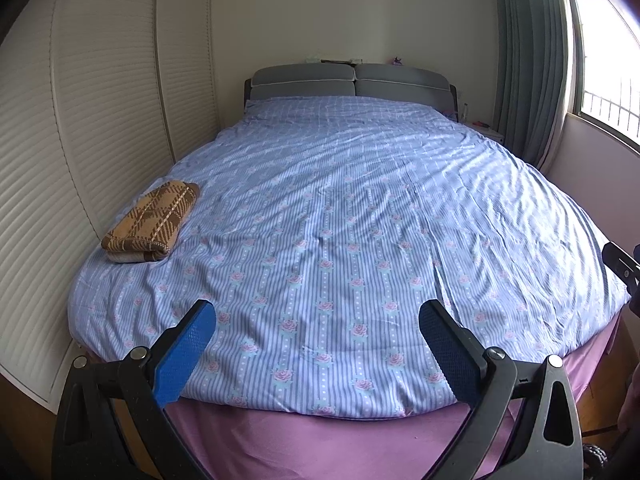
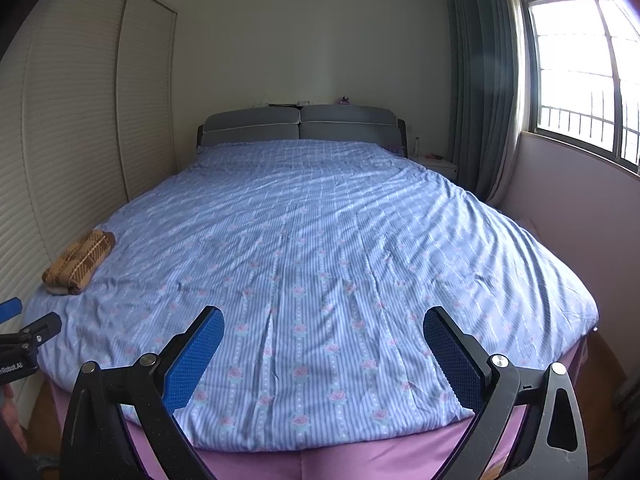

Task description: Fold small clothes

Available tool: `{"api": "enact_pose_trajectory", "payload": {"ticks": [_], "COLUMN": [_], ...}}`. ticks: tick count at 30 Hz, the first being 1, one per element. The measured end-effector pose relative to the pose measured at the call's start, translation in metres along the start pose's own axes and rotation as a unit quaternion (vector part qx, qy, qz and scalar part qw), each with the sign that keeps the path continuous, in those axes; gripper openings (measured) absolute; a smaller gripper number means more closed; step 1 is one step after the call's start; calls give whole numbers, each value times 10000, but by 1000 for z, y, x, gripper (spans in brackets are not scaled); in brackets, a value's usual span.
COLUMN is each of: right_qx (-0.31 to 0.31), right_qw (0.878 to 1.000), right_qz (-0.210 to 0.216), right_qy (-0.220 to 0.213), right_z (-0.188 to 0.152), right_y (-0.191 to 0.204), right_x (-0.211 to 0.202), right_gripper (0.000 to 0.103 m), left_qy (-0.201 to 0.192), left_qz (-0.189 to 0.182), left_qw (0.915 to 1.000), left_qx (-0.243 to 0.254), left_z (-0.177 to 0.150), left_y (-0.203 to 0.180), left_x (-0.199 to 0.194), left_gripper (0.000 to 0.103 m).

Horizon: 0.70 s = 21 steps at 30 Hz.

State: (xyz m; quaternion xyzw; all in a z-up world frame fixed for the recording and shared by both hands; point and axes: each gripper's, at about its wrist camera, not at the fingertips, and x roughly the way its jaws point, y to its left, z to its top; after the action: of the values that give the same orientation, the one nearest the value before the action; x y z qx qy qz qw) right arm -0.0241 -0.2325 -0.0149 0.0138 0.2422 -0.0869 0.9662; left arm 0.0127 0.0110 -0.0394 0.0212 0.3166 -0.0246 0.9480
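Left gripper [image 1: 318,322] and right gripper [image 2: 323,328] are held at the foot of the bed, jaws spread wide apart, nothing gripped. Blue floral-striped duvet [image 1: 340,220] is seen spread over the bed, with pink sheet [image 1: 312,444] exposed below its near edge. Folded brown plaid garment [image 1: 152,222] is noted lying near the duvet's left edge, beside the louvred wardrobe doors [image 1: 92,120], well apart from both grippers
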Motion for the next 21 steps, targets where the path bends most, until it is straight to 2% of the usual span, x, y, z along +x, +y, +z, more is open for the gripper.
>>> {"api": "enact_pose_trajectory", "payload": {"ticks": [21], "right_qx": [19], "right_qw": [10000], "right_qz": [49], "right_qy": [-43], "right_z": [0], "right_y": [1], "right_x": [-3], "right_gripper": [101], "left_qy": [-27], "left_qz": [13], "left_qw": [10000], "left_qx": [-10], "left_z": [0], "left_y": [1], "left_x": [0], "left_gripper": [103]}}
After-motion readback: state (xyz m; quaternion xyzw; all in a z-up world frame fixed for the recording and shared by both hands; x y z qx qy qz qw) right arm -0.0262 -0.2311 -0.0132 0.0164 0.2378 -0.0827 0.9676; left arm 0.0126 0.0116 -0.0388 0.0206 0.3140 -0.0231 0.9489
